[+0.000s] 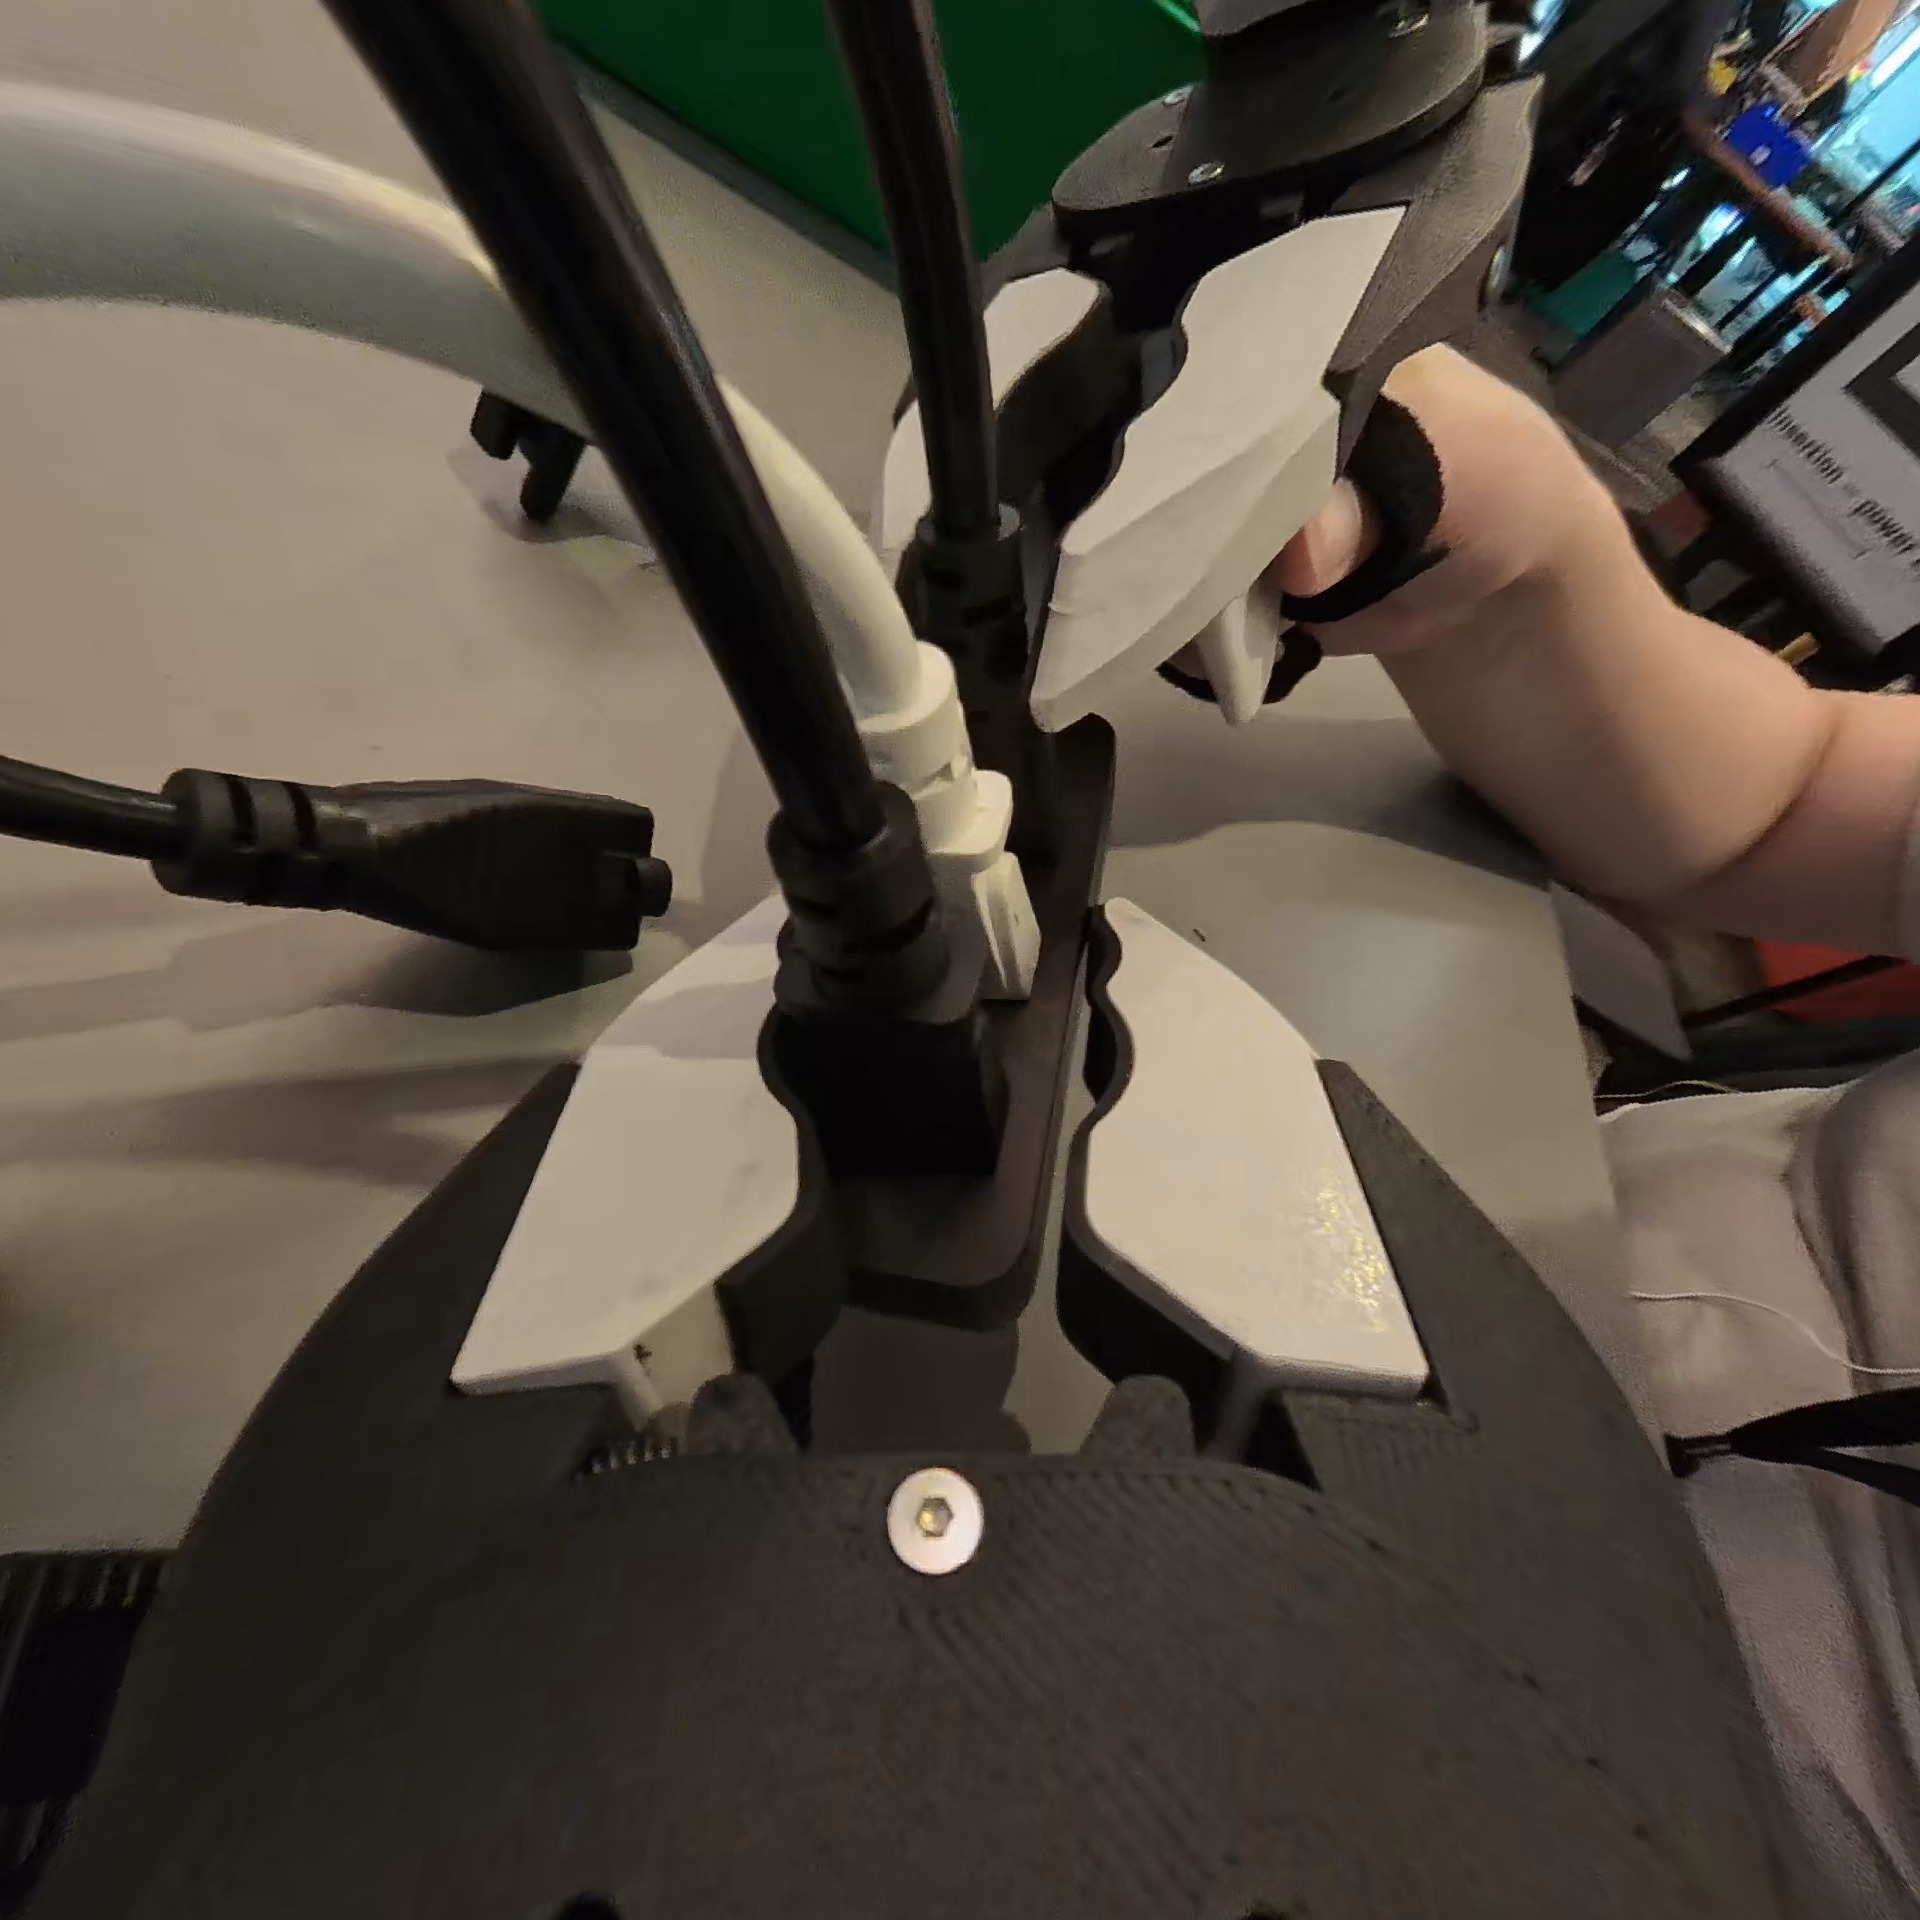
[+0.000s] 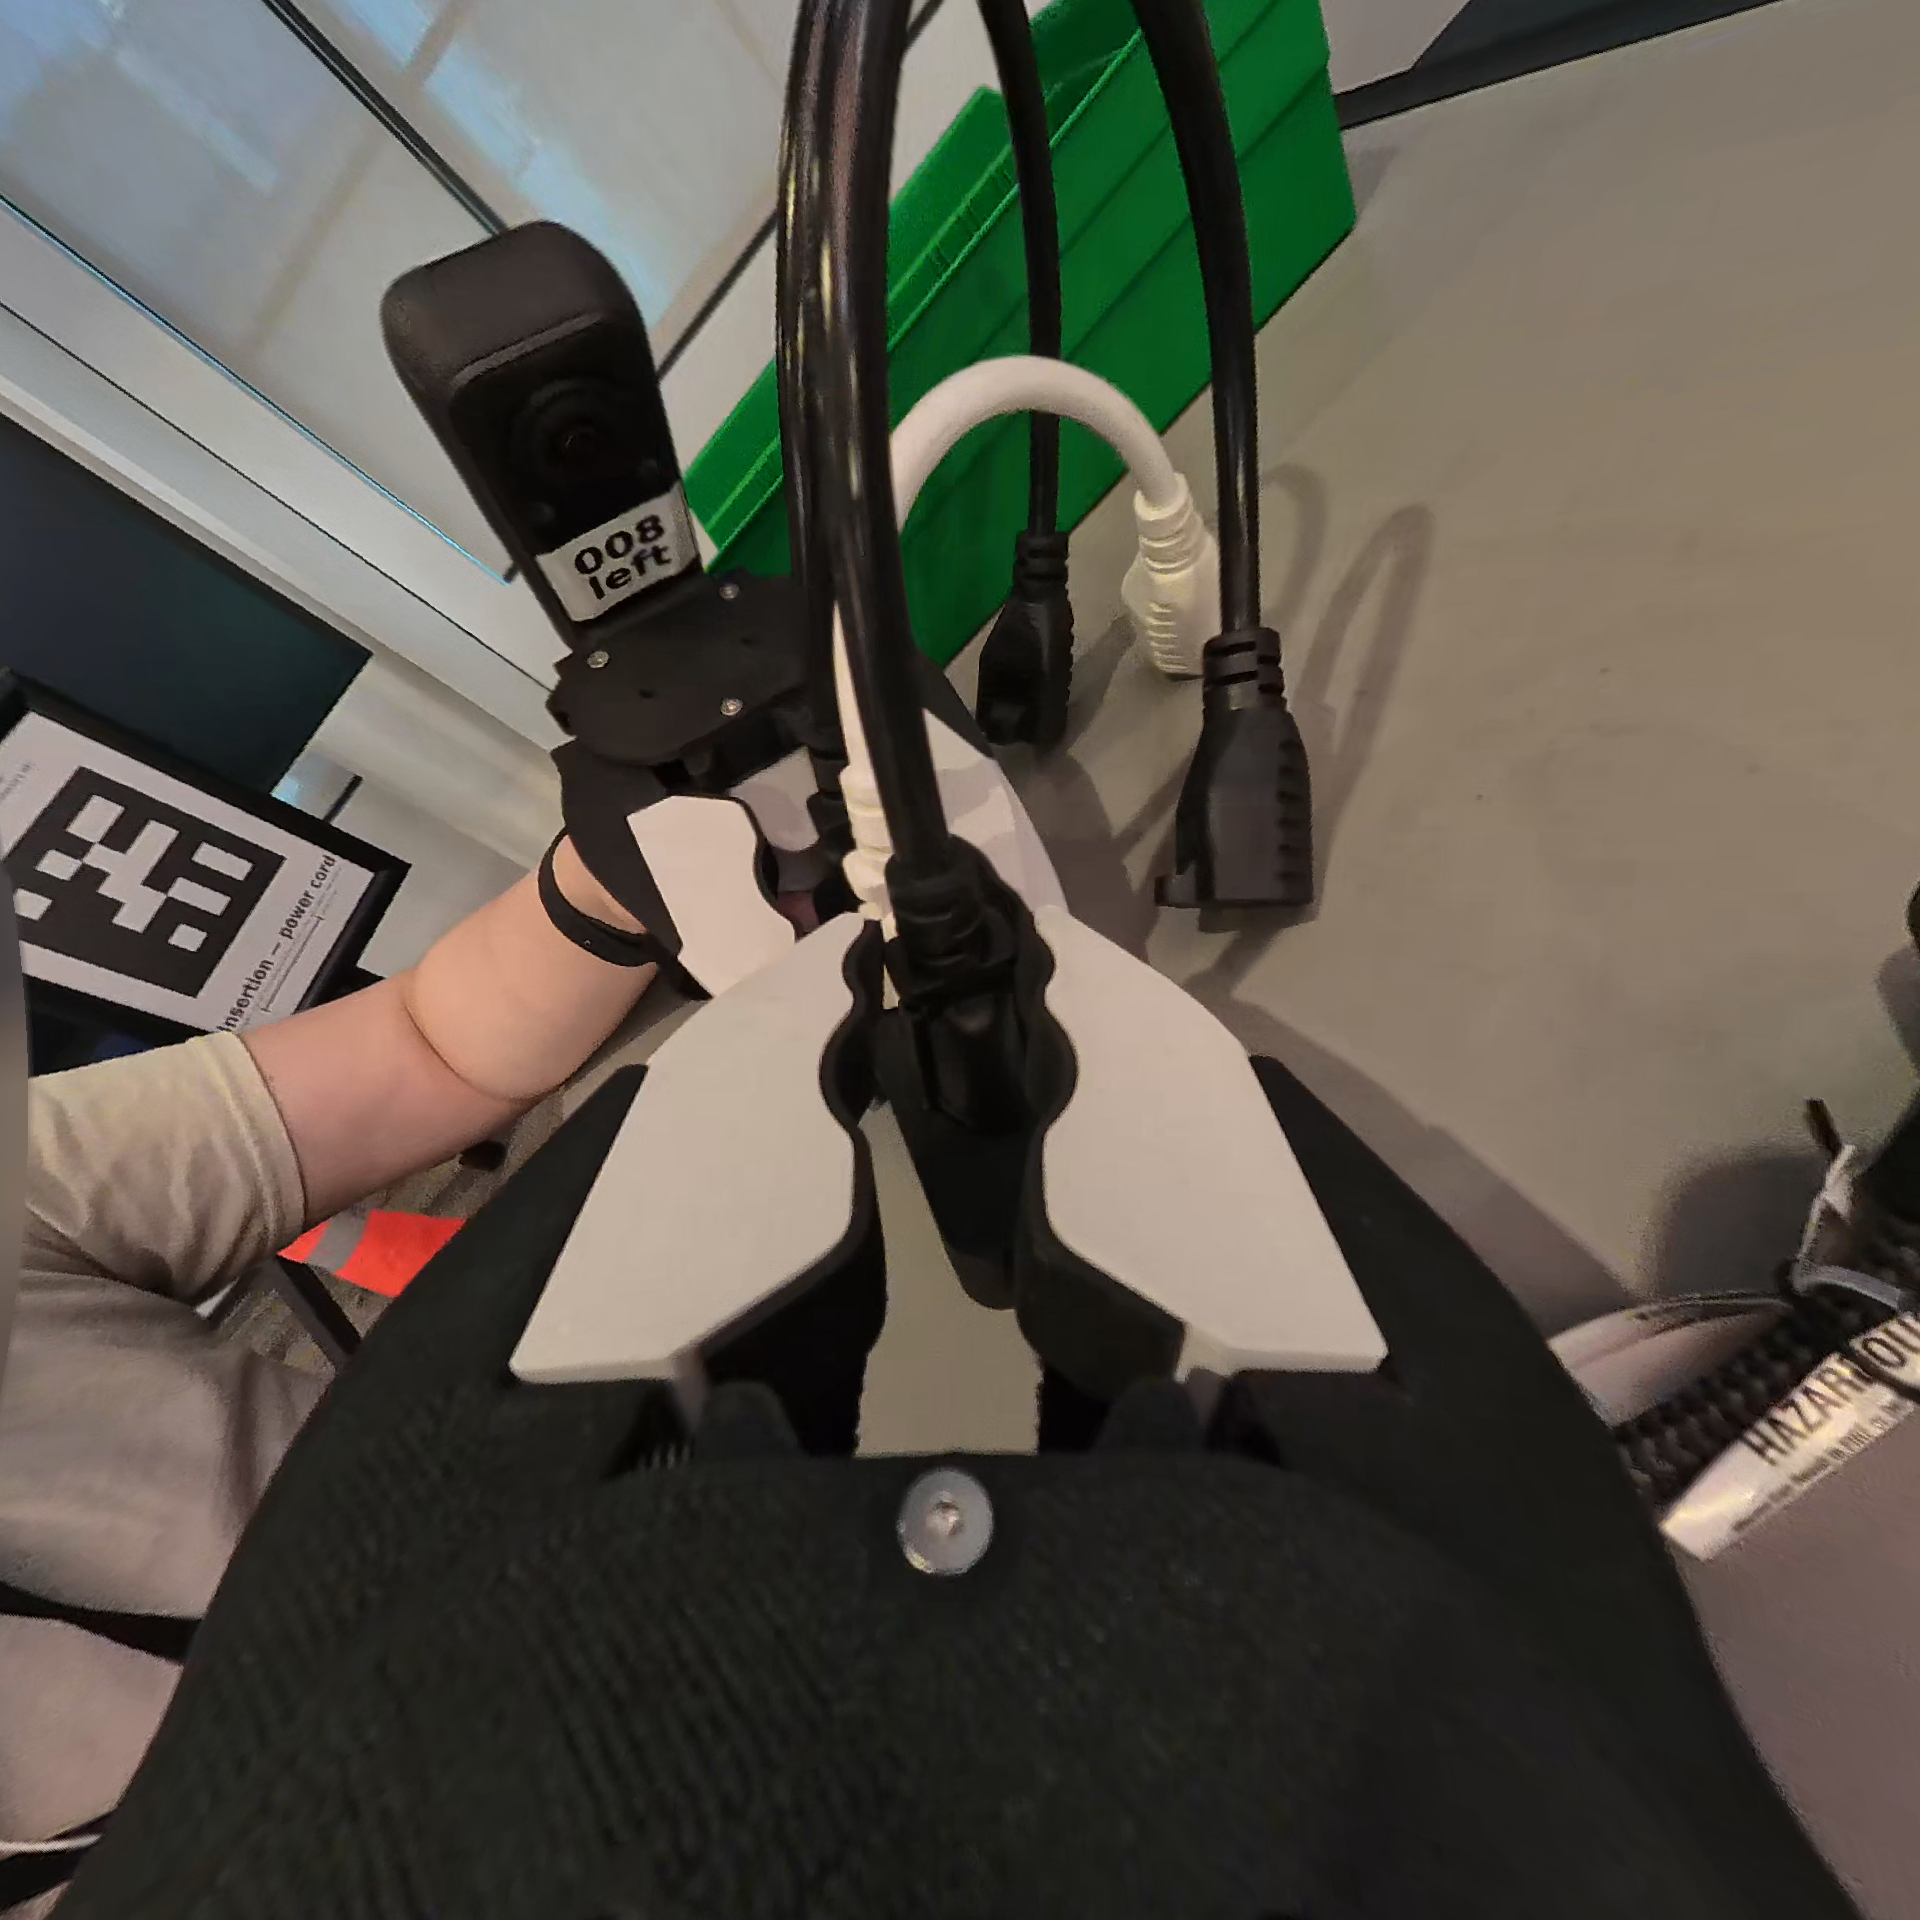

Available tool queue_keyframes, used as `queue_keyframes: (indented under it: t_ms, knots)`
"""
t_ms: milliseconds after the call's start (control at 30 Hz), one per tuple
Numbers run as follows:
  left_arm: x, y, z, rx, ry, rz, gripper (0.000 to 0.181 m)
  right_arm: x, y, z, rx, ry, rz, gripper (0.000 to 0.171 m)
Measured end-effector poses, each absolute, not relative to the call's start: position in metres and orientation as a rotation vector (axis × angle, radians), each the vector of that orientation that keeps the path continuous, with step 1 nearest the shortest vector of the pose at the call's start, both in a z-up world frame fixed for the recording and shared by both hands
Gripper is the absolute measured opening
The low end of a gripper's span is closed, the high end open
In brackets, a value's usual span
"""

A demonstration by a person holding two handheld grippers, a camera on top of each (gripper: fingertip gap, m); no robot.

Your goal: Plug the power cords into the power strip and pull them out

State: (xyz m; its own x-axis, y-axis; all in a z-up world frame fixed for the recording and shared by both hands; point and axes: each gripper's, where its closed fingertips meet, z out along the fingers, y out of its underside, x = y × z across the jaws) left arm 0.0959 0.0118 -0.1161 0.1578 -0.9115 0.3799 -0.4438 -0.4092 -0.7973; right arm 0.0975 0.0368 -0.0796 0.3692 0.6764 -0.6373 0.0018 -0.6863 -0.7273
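- I am steadying the black power strip (image 1: 1049, 1039) with my left gripper (image 1: 940, 1101); its fingers are pressed in on the near end of the strip, one on each side.
- Three plugs are sitting in the strip as far as I can see: a black plug (image 1: 883, 1060) nearest my left claw, a white plug (image 1: 977, 862) just behind it, and a second black plug (image 1: 961, 592) at the far end.
- My right gripper (image 2: 951, 1029) is pinching that far black plug (image 2: 940, 997), its white finger plates closed around the plug body just below the strain relief, with the cord arching up and away from it.
- I cannot tell from either view whether this plug is fully seated or already partly lifted; the socket face is hidden by the fingers.
- I judge that the plugging half is mostly or wholly done, since all the cords I can trace are ending in the strip, and that I am either seating the last plug or starting the pulling-out.
- The cords' other ends are lying loose on the grey table (image 2: 1558, 623): two black connectors (image 2: 1247, 779) and a white one (image 2: 1164, 582), near the green box (image 2: 1122, 312).
- Still left, by my reckoning: drawing out all three plugs while my left claw is keeping the strip from lifting.
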Motion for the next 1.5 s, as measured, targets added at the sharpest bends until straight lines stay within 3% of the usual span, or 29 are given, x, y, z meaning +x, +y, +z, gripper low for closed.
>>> queue_keyframes:
  t_ms: [333, 800, 1167, 1400, 1500]
  knots:
    - [0.086, 0.017, -0.152, -1.861, 1.565, -0.762, 0.051, 0.094, 0.031, -0.097, -1.889, -0.868, 1.094, 0.024]
    - [0.087, 0.014, -0.153, -1.846, 1.597, -0.779, 0.047, 0.108, 0.023, -0.117, -1.739, -1.233, 0.776, 0.032]
    - [0.084, 0.007, -0.152, -1.808, 1.666, -0.803, 0.044, 0.105, 0.01, -0.131, -1.772, -1.34, 0.804, 0.036]
    - [0.058, 0.009, -0.079, -1.755, 1.546, -0.752, 0.048, 0.113, 0.01, -0.121, -1.715, -1.347, 0.79, 0.033]
    - [0.062, -0.001, -0.024, -1.617, 1.389, -0.808, 0.043, 0.121, 0.011, -0.1, -1.652, -1.274, 0.86, 0.019]
